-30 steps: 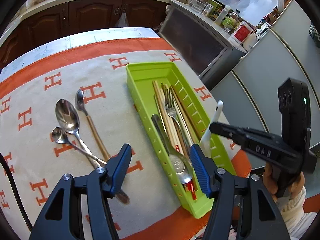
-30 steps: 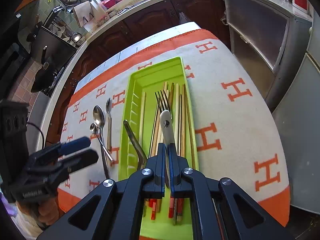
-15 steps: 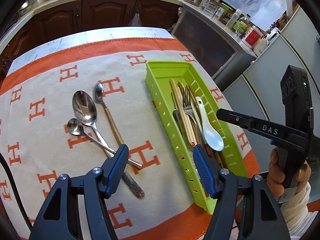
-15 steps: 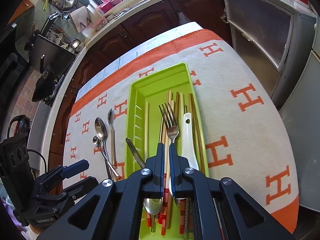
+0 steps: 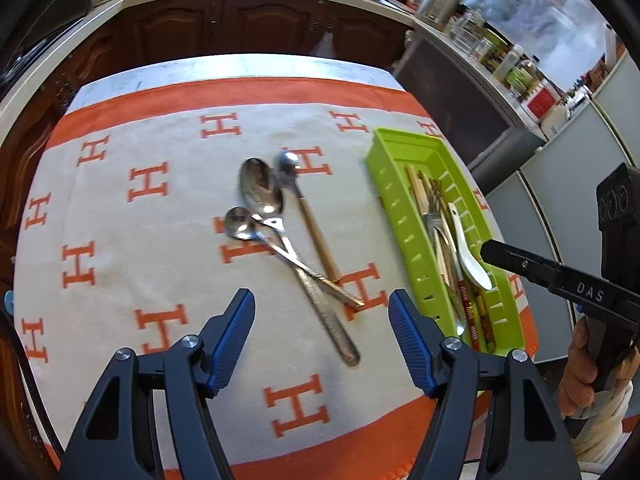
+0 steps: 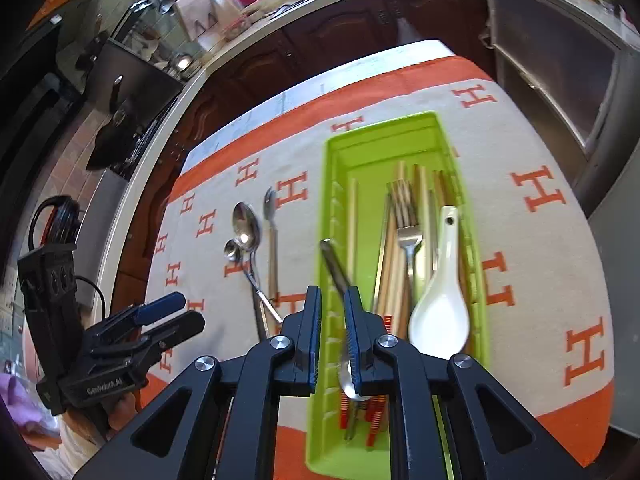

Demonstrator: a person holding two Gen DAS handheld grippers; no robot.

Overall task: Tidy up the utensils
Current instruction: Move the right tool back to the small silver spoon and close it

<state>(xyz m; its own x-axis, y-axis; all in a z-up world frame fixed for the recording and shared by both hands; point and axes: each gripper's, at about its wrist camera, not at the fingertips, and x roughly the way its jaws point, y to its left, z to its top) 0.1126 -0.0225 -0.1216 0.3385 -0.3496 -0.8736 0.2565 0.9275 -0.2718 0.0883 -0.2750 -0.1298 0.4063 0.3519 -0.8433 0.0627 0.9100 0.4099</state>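
The left gripper (image 5: 322,324) fills the bottom of its own view, its black arms ending in ribbed blue pads (image 5: 236,332) spread wide apart with nothing between them, hovering over a cream cloth (image 5: 160,280) woven with orange H shapes and edged by an orange band; just above the gap, at the centre of the frame, three metal spoons (image 5: 260,196) lie loose on the cloth, polished bowls pointing up-frame and handles fanning down to the right, one with a stippled steel handle (image 5: 332,324), one with a slim tan handle (image 5: 318,240), the smallest crossing the others; to the right sits the long lime-green plastic tray (image 5: 394,204), its side walls pierced with little slots, packed with pale wooden chopsticks, a steel fork and a glossy white ceramic soup spoon (image 5: 470,256); at the right edge the right gripper (image 5: 490,251) reaches in, black and boxy. From the right wrist view the right gripper (image 6: 333,336) sits at lower centre with its blue pads parted a little and gripping nothing, hanging over the tray's (image 6: 384,128) left wall; the ceramic spoon (image 6: 440,312) rests bowl-down-frame along the right side of the tray, beside the fork (image 6: 408,236) and chopsticks (image 6: 352,220), whose red-striped ends (image 6: 376,416) show near the bottom; a dull metal handle (image 6: 334,268) leans across the tray's left wall; the left gripper (image 6: 164,312) shows at lower left, over the cloth's edge.
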